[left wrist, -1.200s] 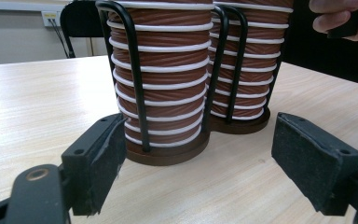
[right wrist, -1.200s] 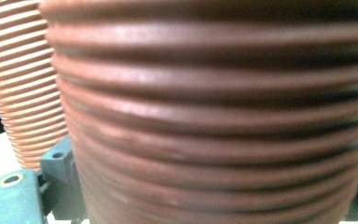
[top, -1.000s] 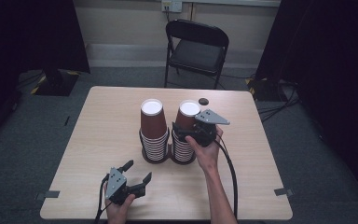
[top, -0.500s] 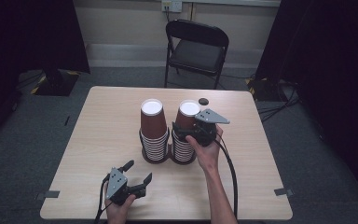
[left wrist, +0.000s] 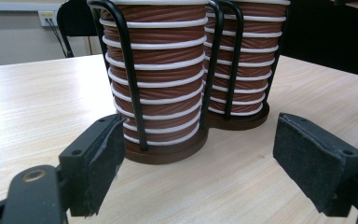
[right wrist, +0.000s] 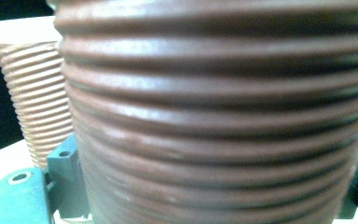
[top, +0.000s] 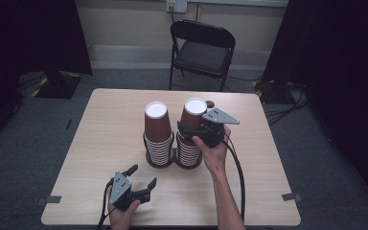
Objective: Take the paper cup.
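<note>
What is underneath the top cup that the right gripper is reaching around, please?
Under the top cup sits a stack of nested brown cups in a black wire holder on a round base. The right gripper covers where cup meets stack.

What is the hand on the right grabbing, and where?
The right gripper has its jaws around the top cup of the right stack, at its ribbed side.

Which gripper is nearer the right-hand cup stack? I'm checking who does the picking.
Right. The right gripper has its jaws around the top cup of that stack; the left gripper sits open near the table's front edge, well short of it.
</note>
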`<state>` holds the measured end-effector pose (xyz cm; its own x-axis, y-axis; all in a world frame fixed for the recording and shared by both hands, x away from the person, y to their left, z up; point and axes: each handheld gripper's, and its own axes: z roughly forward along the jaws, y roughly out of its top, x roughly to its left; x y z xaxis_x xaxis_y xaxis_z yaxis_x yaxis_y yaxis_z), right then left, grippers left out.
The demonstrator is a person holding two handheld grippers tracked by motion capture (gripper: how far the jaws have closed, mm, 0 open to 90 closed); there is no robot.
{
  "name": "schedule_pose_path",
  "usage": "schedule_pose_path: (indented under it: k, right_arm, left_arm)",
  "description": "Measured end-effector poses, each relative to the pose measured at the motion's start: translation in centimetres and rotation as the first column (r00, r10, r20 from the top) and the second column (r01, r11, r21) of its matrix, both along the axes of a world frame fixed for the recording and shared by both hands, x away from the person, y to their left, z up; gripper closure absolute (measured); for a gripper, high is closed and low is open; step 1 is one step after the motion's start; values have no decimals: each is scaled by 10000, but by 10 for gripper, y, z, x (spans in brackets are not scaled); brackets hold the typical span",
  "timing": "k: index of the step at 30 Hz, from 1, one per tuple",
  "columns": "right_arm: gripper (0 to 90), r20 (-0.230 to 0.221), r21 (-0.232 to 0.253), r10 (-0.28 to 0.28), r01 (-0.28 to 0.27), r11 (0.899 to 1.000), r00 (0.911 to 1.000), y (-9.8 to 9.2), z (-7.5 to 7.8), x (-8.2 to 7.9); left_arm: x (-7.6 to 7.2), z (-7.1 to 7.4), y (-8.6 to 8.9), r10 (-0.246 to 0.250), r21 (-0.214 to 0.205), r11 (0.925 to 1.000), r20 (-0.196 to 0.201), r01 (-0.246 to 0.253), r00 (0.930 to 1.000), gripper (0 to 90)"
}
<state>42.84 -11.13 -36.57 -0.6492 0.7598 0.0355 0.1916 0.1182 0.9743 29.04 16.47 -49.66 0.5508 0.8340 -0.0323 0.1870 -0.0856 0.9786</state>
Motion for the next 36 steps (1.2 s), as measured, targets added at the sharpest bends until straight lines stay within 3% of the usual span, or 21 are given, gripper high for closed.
schedule_pose_path:
  k: [24,36]
  right_arm:
    - [126,236,558,193,-206,9982,9995,-5,18,-1]
    - [127,572,902,-60,8,9959,9983,-10,30,-5]
  left_arm:
    - [0,0,-2,66,132,9999,30,-66,10000,176]
    - [0,0,-1,76,162,9998,-22,-75,10000,176]
